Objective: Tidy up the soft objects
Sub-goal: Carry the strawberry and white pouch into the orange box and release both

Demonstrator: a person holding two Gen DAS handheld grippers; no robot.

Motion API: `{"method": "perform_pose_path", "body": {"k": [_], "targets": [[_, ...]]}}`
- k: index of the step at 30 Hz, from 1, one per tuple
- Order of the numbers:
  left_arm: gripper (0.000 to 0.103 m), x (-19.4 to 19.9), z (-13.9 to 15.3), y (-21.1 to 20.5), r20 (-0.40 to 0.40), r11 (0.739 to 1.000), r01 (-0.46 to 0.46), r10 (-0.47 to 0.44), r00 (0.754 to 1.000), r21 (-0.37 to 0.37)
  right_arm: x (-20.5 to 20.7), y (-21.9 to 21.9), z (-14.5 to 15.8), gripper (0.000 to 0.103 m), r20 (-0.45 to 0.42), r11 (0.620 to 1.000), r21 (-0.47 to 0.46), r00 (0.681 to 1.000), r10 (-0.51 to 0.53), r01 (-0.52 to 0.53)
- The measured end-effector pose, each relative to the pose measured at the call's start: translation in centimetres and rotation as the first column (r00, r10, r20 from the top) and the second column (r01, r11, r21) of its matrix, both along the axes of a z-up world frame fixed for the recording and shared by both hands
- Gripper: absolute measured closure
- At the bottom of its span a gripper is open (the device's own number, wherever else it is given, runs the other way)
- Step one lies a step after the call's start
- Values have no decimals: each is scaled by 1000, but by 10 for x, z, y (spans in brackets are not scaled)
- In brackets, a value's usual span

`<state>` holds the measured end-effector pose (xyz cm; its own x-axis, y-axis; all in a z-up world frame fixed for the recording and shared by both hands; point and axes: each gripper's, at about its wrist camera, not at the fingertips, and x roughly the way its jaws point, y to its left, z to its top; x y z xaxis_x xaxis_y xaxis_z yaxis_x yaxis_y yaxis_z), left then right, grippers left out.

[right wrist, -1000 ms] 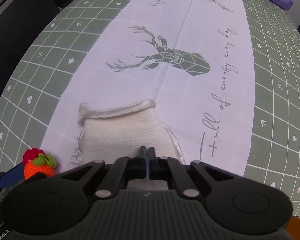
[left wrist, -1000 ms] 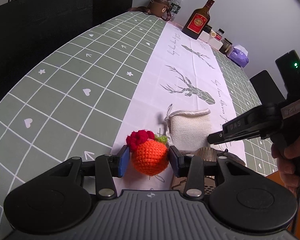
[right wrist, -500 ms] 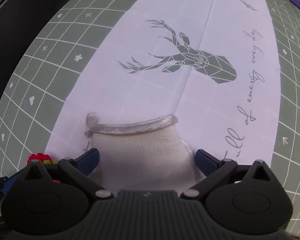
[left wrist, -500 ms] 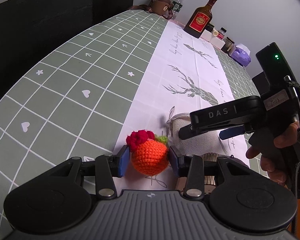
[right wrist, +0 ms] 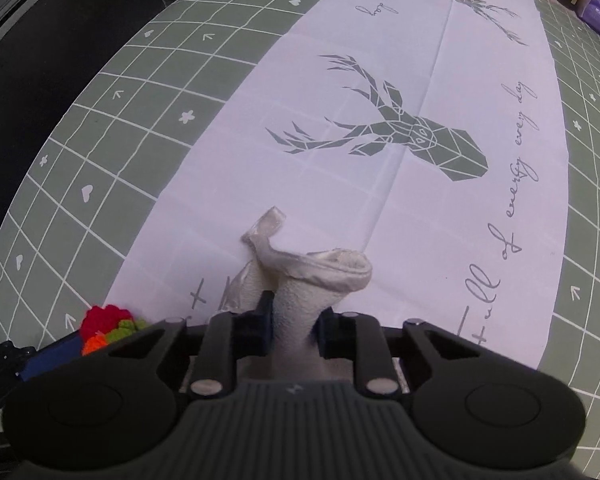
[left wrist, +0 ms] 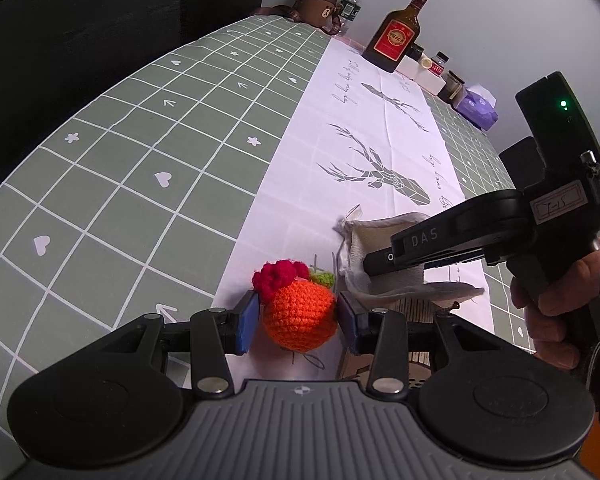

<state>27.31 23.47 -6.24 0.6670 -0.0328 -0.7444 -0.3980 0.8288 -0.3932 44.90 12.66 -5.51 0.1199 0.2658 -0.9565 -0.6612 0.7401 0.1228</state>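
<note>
Left tongs (left wrist: pixel 298 322) clamping crochet orange (left wrist: pixel 300 316), right tongs (right wrist: pixel 292 330) pinching white cloth (right wrist: pixel 300 300), bottles (left wrist: pixel 396 34) only in left view

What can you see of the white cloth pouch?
The white cloth pouch looks like soft cream terry with a shiny satin rim and a small loop at one corner. The right tool pinches its middle, so it bunches and its mouth stands raised. Its left side touches the white table runner, beside the crocheted orange.

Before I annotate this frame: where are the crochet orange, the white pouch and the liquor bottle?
crochet orange (left wrist: pixel 300 320), left wrist view, orange body.
white pouch (right wrist: pixel 296 312), right wrist view, pinched middle.
liquor bottle (left wrist: pixel 396 38), left wrist view, red label.
</note>
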Motion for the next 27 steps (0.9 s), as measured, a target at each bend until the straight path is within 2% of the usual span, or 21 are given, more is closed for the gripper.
{"method": "perform_pose_path", "body": {"k": [6, 12, 19, 27], "targets": [[55, -8, 16, -1, 33, 1000, 1, -2, 999, 27, -6, -2, 14, 89, 64, 1000, -6, 998, 4, -4], [55, -14, 38, -10, 80, 997, 3, -9, 997, 83, -11, -15, 47, 89, 157, 1000, 15, 988, 0, -2], [55, -29, 68, -22, 132, 990, 9, -28, 991, 143, -18, -47, 95, 89, 231, 995, 89, 972, -53, 34], [55, -51, 98, -55, 188, 979, 59, -96, 977, 195, -58, -95, 140, 89, 282, 984, 170, 954, -101, 54]]}}
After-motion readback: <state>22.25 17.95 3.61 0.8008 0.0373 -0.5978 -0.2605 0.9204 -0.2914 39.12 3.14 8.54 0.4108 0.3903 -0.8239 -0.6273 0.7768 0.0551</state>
